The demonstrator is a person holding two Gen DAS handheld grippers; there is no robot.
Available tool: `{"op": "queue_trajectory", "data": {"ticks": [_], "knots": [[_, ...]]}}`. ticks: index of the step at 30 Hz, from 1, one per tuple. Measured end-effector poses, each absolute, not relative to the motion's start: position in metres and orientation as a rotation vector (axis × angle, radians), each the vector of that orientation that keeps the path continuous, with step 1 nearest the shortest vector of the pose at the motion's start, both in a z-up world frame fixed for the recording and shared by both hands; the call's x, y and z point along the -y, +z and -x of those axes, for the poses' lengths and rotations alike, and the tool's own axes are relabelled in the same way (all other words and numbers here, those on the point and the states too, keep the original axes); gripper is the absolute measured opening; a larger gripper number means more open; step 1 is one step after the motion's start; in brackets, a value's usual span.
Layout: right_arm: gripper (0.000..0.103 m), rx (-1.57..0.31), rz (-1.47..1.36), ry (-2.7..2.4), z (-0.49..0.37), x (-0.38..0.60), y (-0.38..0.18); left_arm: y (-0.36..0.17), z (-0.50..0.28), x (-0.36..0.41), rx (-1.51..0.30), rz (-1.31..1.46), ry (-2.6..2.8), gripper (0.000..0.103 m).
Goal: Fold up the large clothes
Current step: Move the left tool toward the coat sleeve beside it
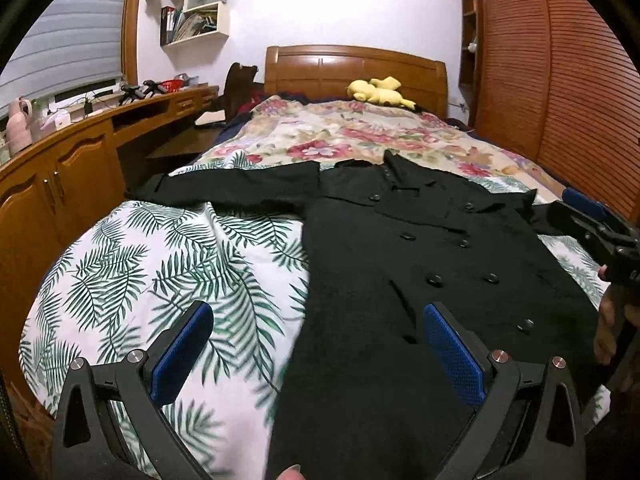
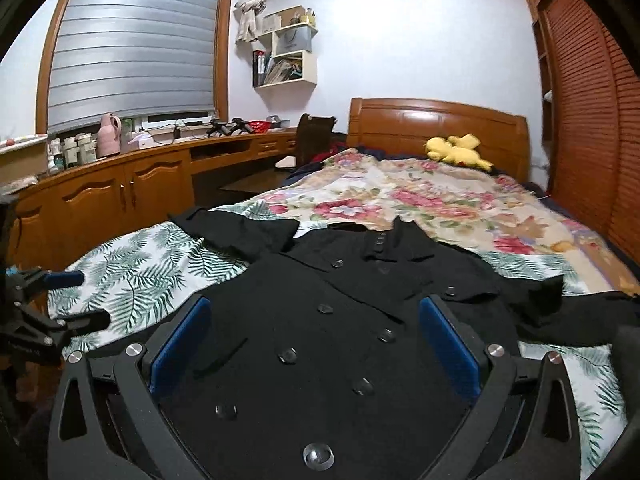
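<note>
A large black double-breasted coat [image 1: 420,264] lies face up on the bed, collar toward the headboard, its left sleeve [image 1: 240,188] stretched out to the left. It also fills the right wrist view [image 2: 328,344]. My left gripper [image 1: 318,320] is open and empty above the coat's lower left edge. My right gripper [image 2: 314,312] is open and empty above the coat's buttoned front. The right gripper shows at the right edge of the left wrist view [image 1: 592,216]. The left gripper shows at the left edge of the right wrist view [image 2: 60,300].
The bed has a leaf-print sheet [image 1: 160,264] near me and a floral blanket [image 1: 360,132] farther up. A yellow plush toy [image 1: 378,92] lies by the wooden headboard [image 1: 356,68]. A wooden desk with cabinets [image 1: 72,168] runs along the left. A louvred wardrobe [image 1: 560,80] stands right.
</note>
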State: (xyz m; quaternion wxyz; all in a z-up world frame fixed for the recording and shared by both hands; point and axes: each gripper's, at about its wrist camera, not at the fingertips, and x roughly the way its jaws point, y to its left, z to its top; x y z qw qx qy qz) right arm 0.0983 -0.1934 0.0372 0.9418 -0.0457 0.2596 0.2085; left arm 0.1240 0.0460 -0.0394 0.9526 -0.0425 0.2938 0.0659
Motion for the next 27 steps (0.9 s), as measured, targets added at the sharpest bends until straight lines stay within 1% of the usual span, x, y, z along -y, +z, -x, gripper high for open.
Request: {"op": "queue_trajectory", "data": {"ticks": [7, 10, 16, 27], "knots": [[0.103, -0.597, 0.117, 0.445, -0.146, 0.179, 0.016, -0.035, -0.158, -0.074, -0.595, 0.091, 0.143, 0.103], [0.103, -0.661, 0.141, 0.452, -0.167, 0.174, -0.008, -0.038, -0.177, -0.086, -0.602, 0.082, 0.156, 0.103], [0.103, -0.786, 0.124, 0.437, -0.182, 0.179, -0.062, -0.047, -0.224, -0.114, -0.628, 0.069, 0.172, 0.103], [0.103, -0.775, 0.085, 0.442, -0.186, 0.183, -0.059, -0.074, -0.306, -0.163, -0.692, 0.115, 0.179, 0.103]]}}
